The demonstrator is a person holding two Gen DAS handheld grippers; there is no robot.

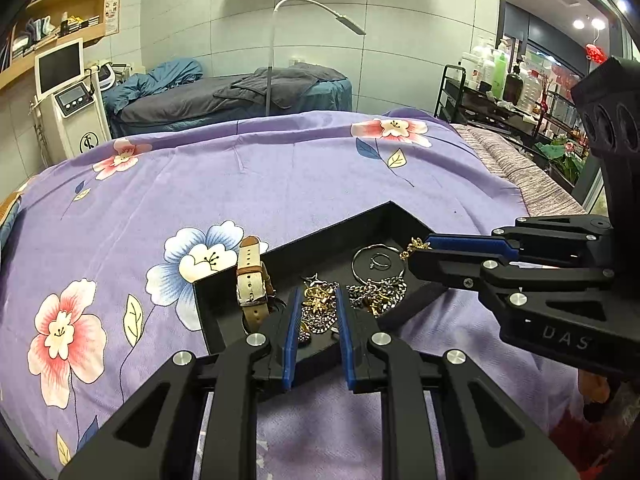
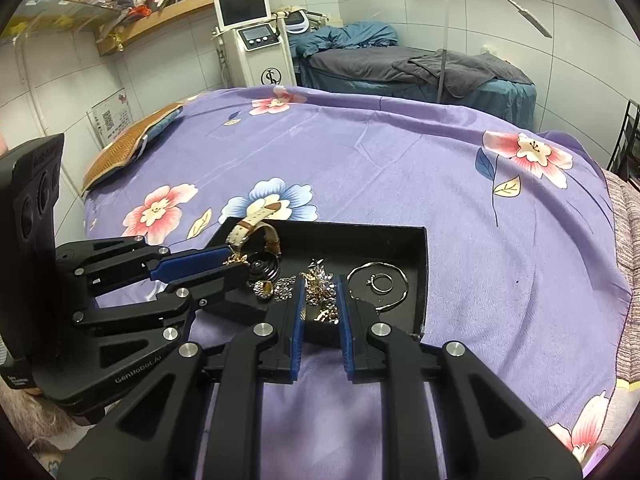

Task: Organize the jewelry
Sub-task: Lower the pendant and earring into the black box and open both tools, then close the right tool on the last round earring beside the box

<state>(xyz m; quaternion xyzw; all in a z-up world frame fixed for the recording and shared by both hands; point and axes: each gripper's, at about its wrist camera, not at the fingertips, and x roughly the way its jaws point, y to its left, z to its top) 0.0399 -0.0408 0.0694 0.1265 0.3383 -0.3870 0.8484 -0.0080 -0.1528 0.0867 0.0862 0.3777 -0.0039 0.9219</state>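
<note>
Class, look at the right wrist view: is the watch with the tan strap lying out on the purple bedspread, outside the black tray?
No: the watch sits in the far left corner of the black tray, leaning on its wall, not on the bedspread.

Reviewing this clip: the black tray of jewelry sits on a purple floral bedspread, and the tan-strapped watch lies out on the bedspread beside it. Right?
Not quite. The watch is in the black tray, propped at its far corner, not on the purple floral bedspread. The right wrist view shows it.
</note>
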